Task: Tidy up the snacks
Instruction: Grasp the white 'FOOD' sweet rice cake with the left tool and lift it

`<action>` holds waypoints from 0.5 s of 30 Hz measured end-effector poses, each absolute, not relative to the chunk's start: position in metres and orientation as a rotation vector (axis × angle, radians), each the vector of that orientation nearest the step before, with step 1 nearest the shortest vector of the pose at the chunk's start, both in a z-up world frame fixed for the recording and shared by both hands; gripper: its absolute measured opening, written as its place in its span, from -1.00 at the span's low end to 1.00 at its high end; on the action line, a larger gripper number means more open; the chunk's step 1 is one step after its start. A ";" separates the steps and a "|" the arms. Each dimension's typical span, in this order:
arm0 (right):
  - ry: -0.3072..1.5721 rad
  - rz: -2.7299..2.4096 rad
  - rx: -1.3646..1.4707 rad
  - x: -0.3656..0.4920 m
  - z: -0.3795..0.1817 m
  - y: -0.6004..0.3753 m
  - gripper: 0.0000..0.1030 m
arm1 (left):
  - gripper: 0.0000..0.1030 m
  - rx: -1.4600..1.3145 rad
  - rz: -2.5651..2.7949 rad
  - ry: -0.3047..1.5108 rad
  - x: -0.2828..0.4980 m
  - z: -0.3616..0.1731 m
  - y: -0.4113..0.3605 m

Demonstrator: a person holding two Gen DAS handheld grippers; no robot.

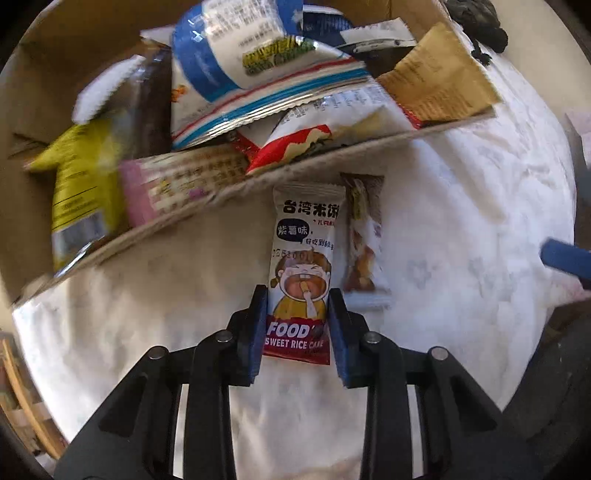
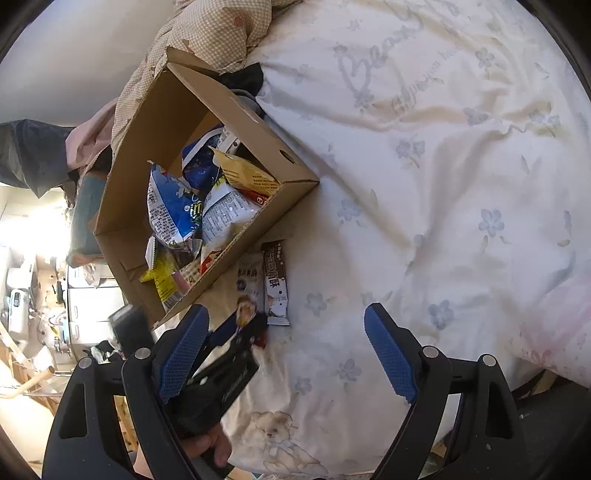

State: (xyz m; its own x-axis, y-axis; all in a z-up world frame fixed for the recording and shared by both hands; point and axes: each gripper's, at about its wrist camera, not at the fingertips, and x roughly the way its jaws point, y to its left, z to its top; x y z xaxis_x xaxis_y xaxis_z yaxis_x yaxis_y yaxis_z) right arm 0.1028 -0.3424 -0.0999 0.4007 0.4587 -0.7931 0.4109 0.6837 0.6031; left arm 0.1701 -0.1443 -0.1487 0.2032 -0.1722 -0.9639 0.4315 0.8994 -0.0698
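A cardboard box (image 1: 236,184) full of snack packets lies on the bed; it also shows in the right wrist view (image 2: 295,173). My left gripper (image 1: 297,299) is shut on a sweet rice cake packet (image 1: 304,266), white with a cartoon face, just in front of the box's near wall. A brown and white snack bar (image 1: 364,240) lies beside it on the sheet; it shows in the right wrist view (image 2: 275,284) too. My right gripper (image 2: 286,332) is open and empty, above the sheet to the right of the left gripper (image 2: 236,328).
The floral white bedsheet (image 2: 443,184) spreads to the right. A checked quilt (image 2: 207,33) is bunched behind the box. Dark cloth (image 1: 476,22) lies at the box's far corner. The bed edge and room furniture (image 2: 29,295) are at the left.
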 end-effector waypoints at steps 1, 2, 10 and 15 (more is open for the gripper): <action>1.200 0.037 0.866 0.103 -0.099 -0.341 0.72 | -0.47 0.224 -0.429 1.304 0.166 -0.144 -0.142; 1.198 0.037 0.861 0.104 -0.098 -0.340 0.72 | -0.47 0.213 -0.422 1.308 0.159 -0.136 -0.138; 1.191 0.066 0.808 0.106 -0.092 -0.322 0.72 | -0.47 0.059 -0.383 1.288 0.117 -0.084 -0.095; 1.219 0.069 0.752 0.107 -0.099 -0.311 0.72 | -0.47 -0.012 -0.268 1.179 0.096 -0.048 -0.057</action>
